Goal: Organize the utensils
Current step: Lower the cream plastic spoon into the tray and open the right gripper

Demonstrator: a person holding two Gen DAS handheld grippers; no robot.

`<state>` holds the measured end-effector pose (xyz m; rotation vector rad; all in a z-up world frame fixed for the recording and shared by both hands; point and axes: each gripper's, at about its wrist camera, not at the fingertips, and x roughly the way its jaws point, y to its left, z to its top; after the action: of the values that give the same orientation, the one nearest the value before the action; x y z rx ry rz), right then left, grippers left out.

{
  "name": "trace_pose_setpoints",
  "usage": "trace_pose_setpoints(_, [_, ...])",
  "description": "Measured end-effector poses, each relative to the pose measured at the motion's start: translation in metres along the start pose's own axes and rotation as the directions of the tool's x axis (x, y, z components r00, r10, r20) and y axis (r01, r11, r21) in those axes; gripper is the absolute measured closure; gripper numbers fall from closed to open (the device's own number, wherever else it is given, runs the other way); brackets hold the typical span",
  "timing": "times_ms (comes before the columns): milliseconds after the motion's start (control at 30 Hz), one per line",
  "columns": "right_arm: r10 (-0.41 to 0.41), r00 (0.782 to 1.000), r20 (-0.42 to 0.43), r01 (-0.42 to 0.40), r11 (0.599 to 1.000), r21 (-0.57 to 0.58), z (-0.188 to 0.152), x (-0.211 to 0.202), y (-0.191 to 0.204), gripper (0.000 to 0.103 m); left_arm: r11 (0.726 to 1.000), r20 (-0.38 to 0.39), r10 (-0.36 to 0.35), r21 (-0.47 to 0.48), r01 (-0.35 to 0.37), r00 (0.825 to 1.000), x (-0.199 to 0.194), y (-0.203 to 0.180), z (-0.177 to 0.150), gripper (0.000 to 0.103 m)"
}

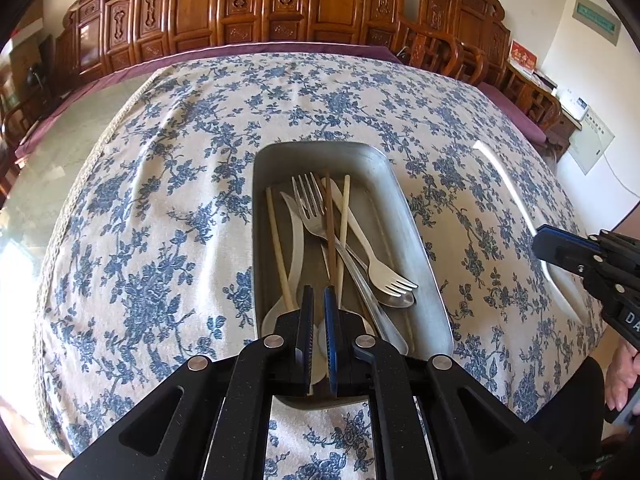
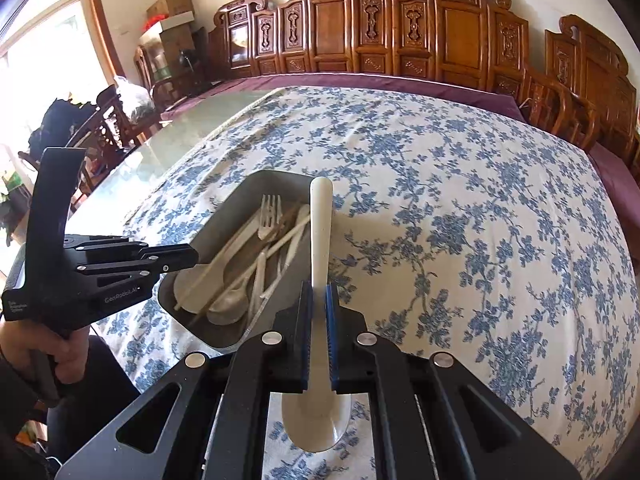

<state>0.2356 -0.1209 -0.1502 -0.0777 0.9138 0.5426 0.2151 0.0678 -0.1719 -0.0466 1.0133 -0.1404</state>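
Observation:
A metal tray (image 1: 400, 200) on the floral cloth holds forks (image 1: 310, 204), a metal spoon, white spoons and pale chopsticks (image 1: 278, 248). My left gripper (image 1: 319, 304) hangs over the tray's near end, shut on a brown chopstick (image 1: 329, 220) whose far end points into the tray. In the right wrist view the tray (image 2: 276, 176) lies left of centre, with the left gripper (image 2: 195, 258) at its near left corner. My right gripper (image 2: 319, 300) is shut on a white spoon (image 2: 321, 232), handle forward and bowl under the fingers, just right of the tray. That spoon (image 1: 508, 196) and the right gripper (image 1: 538, 240) also show at the right edge.
A blue floral tablecloth (image 2: 460, 220) covers most of the table. Bare glass tabletop (image 2: 180, 132) lies to the left. Carved wooden chairs (image 2: 400, 32) line the far side. A person's hand (image 2: 60, 356) grips the left tool's handle.

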Motion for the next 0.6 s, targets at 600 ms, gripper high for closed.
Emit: trace_pose_setpoints(600, [0.095, 0.995, -0.015, -0.095, 0.995, -0.026, 0.044, 0.047, 0.055, 0.095, 0.998, 0.088, 0.036, -0.047, -0.032, 0.996, -0.058, 0.038, 0.006, 0.098])
